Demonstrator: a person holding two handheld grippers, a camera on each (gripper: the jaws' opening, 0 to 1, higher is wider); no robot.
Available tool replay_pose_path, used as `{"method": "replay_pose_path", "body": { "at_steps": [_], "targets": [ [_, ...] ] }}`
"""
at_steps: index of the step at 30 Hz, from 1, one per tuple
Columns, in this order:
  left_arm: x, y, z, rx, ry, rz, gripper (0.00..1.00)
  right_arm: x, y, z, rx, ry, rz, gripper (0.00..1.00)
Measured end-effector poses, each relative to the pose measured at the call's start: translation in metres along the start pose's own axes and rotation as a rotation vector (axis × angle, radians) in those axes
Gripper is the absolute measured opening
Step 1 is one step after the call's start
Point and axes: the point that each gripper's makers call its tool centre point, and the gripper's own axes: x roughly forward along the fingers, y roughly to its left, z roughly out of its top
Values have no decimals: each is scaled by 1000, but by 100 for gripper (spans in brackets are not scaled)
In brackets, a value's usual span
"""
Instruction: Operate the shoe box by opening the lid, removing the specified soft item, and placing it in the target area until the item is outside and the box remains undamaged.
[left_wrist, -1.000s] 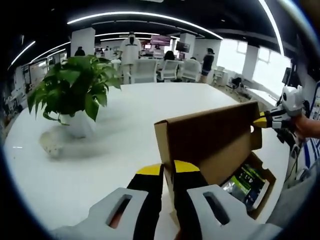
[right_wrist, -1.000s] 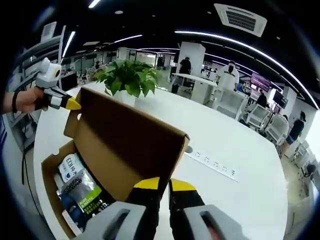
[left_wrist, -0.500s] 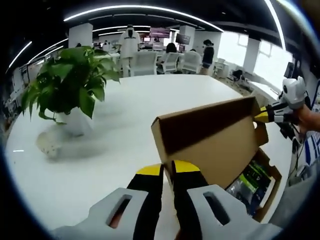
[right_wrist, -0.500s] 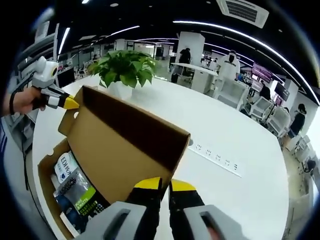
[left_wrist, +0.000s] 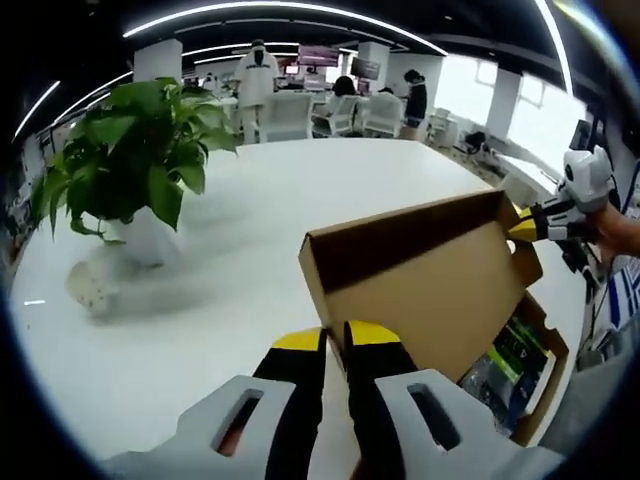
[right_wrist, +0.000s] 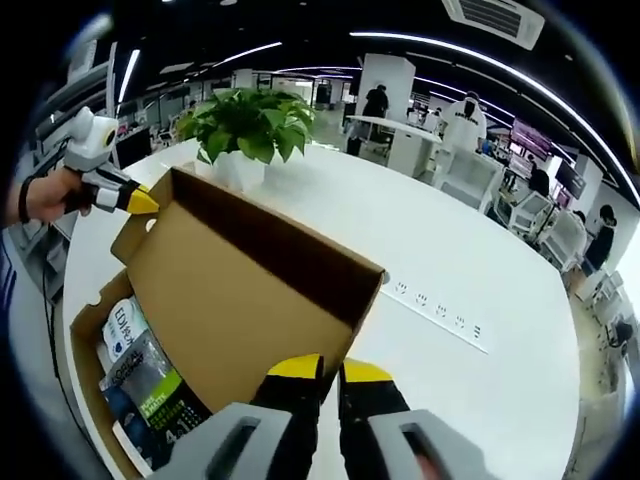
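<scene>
Cardboard lid: brown flap of the shoe box, raised and tilted back over the open box; each gripper pinches one corner of its free edge.
L gripper: yellow-tipped jaws drawn together, clamped on lid's near corner in left gripper view; seen again in right gripper view at far lid corner, held by a hand.
R gripper: jaws closed tight on lid corner nearest its own camera; in left gripper view it shows at the lid's far right corner, yellow tip touching the cardboard.
Box contents: packaged soft item w/ green-and-white label lies inside, under the lifted lid; a second pack w/ blue print sits beside it, nearer the box wall. In left gripper view the green pack peeks out below the lid's lower right edge.
Table: white, round-edged, carries the box.
Plant: leafy green, in white pot, on the table well apart from the box.
Socket strip: row of outlets set in the table beyond the lid.
Bkgd: office w/ chairs, people standing, ceiling light strips.
</scene>
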Motion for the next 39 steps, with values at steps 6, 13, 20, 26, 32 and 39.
{"method": "replay_pose_path", "body": {
  "at_steps": [6,13,20,26,32,39],
  "targets": [
    [11,5,-2,38,41,-3,6,8,-2,-2,-3,26,8,1],
    [18,6,-7,41,68,-4,6,21,-6,-7,11,51,23,1],
    [30,9,-15,58,104,11,7,34,-9,-13,5,79,32,2],
    [33,9,-20,74,113,22,7,43,-11,-17,13,94,43,2],
    [40,12,-28,54,131,40,6,49,-8,-24,19,116,52,3],
    [47,13,-35,76,160,38,7,58,-8,-30,20,143,57,4]
  ]
}}
